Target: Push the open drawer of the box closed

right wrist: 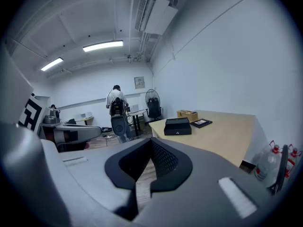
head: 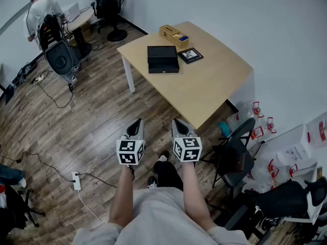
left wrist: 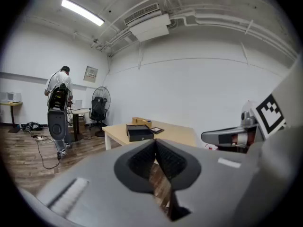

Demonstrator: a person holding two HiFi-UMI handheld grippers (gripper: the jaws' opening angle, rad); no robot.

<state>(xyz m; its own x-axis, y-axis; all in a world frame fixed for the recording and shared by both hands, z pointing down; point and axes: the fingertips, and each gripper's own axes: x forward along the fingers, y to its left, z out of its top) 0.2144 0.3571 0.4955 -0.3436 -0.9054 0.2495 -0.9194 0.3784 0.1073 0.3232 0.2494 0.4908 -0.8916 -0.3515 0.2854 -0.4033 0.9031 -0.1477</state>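
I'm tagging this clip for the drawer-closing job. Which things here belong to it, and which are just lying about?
Job in hand:
black drawer box
left gripper, shut, well short of the table
right gripper, shut, likewise

Lying about:
wooden box
picture frame
folding chair
power strip

On the table (head: 214, 86) a framed picture (head: 190, 55) lies near a wooden tray (head: 173, 34). A person (head: 40, 10) stands at a far desk (head: 82, 18) by a fan (head: 113, 4). A power strip (head: 76, 181) lies on the wood floor (head: 102, 121).
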